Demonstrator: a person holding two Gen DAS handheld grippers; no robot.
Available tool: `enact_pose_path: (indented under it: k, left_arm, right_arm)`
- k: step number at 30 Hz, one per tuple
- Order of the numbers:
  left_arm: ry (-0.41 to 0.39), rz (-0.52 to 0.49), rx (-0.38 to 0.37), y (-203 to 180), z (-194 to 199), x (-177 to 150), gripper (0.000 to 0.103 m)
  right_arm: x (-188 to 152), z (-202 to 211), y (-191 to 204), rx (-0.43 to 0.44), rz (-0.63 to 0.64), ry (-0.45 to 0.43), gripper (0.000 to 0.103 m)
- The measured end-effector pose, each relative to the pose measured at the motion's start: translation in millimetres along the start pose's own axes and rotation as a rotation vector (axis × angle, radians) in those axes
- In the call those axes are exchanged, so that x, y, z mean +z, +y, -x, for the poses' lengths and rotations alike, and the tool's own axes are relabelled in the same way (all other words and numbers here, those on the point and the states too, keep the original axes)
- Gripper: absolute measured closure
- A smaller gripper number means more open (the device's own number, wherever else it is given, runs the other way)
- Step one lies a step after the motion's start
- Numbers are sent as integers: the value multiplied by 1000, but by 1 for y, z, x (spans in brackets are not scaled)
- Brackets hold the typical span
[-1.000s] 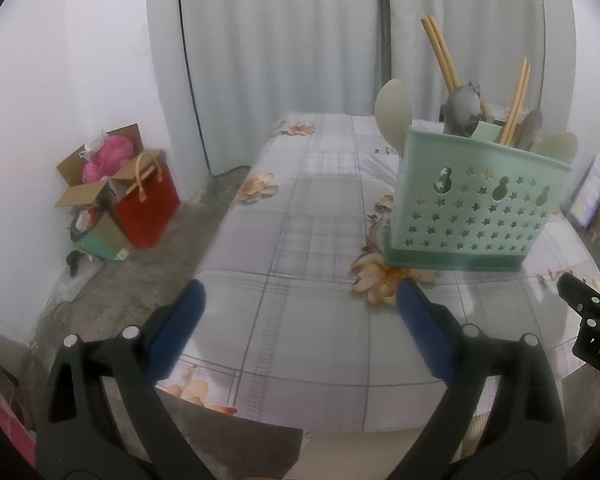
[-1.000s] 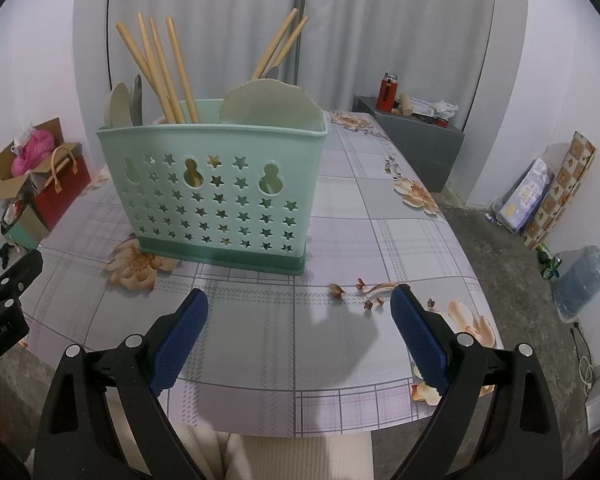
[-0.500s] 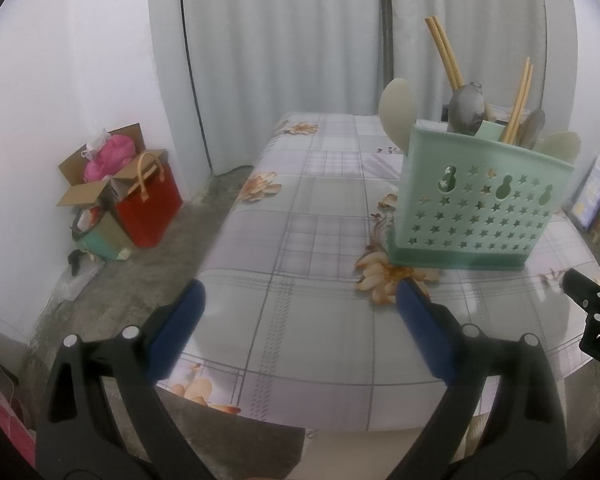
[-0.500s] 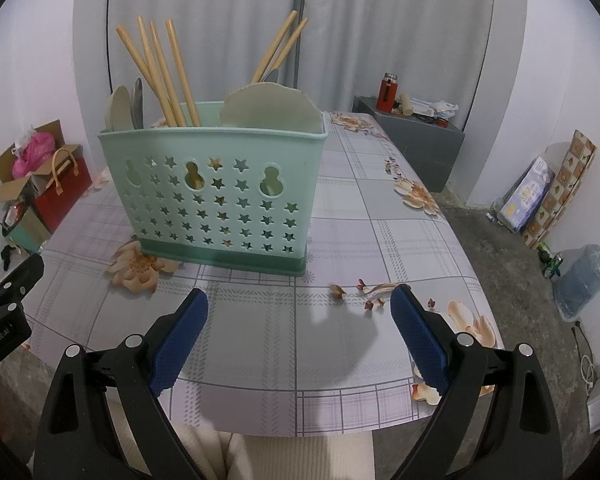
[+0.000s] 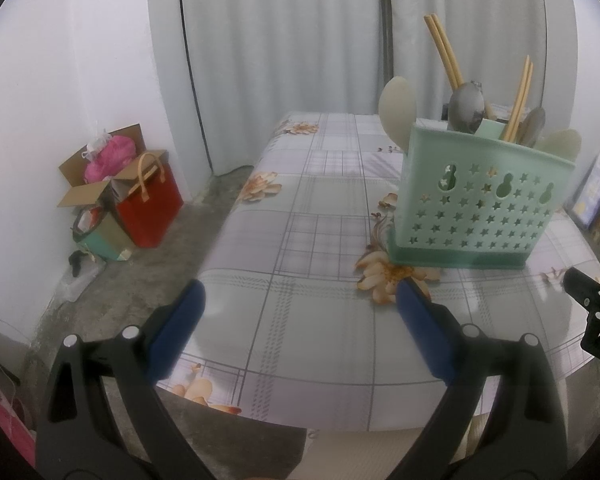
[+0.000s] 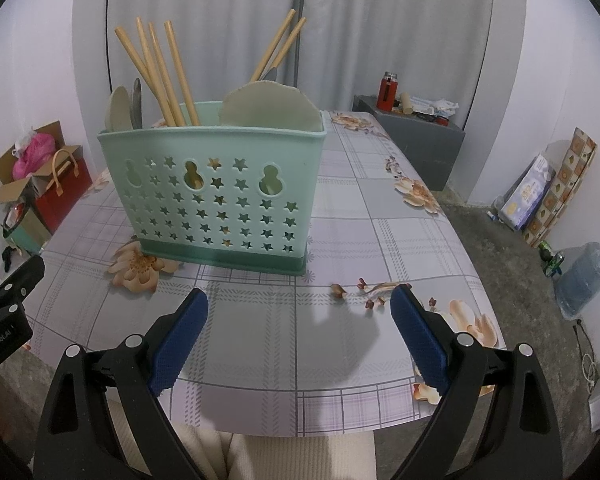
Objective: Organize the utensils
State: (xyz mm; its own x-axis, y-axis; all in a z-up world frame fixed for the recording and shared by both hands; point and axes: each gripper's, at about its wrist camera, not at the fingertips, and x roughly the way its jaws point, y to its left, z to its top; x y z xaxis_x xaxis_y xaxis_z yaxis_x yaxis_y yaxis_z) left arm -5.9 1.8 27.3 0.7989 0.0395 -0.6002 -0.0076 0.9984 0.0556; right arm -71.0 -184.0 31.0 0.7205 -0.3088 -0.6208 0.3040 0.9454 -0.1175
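Note:
A mint green utensil holder (image 6: pixel 220 192) with star cut-outs stands upright on the floral tablecloth (image 6: pixel 340 216); it also shows at the right of the left wrist view, holder (image 5: pixel 476 208). Wooden chopsticks (image 6: pixel 160 76), pale spoons (image 6: pixel 268 104) and a metal spoon (image 5: pixel 466 108) stick up out of it. My right gripper (image 6: pixel 299 308) is open and empty, near the table's front edge, short of the holder. My left gripper (image 5: pixel 298 300) is open and empty, left of the holder over the table's near left part.
A red bag (image 5: pixel 148 204) and open cardboard boxes sit on the floor at the left. A grey cabinet (image 6: pixel 412 140) with a red bottle stands behind the table. A water jug (image 6: pixel 584 276) and packages lie on the floor at the right.
Both grippers have drawn back slightly from the holder; the left view has shifted so the holder sits a little further off. Both stay open and empty.

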Motion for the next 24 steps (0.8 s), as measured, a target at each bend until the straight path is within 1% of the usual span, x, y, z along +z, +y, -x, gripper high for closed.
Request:
enact_pose_path:
  k: [24]
  left_arm:
    - [0,0,0,0,0,0,11]
  right_arm:
    - [1,0,1,3,-2,0,13]
